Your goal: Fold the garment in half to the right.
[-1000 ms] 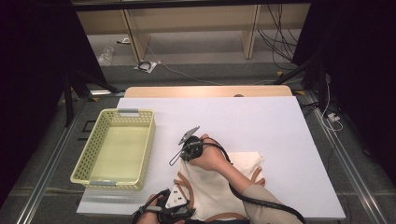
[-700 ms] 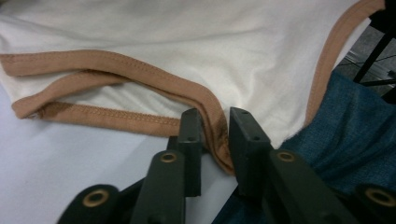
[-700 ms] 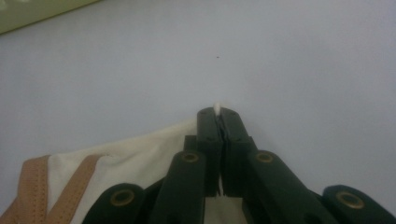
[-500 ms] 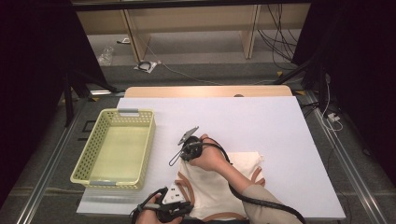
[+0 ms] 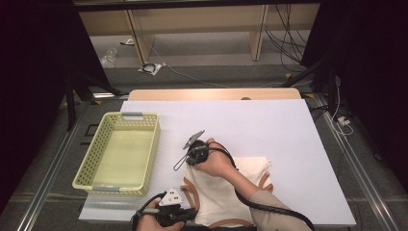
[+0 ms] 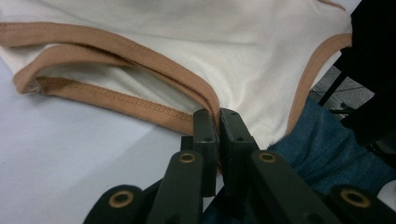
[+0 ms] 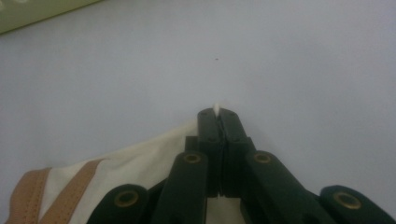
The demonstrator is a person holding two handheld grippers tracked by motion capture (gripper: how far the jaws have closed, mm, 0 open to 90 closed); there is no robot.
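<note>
both hand-held grippers are clamped on a cream cloth garment [image 5: 226,192] with tan trim that lies flat on the white desk [image 5: 288,130], near its front edge and to the right of a yellow-green basket [image 5: 120,154]. left hand-held gripper [image 6: 218,122], at the near left of the garment, has just been closing, and its jaws now pinch the tan-trimmed edge [image 6: 140,105] between them. right hand-held gripper [image 7: 217,114], at the garment's far left corner, is closed on a tip of cream fabric that peeks out past its jaws. this looks like the moment both grips are set before folding or lifting. the next move likely calls for raising both hands together, keeping the cloth taut and both pinches firm so neither edge slips out.
</note>
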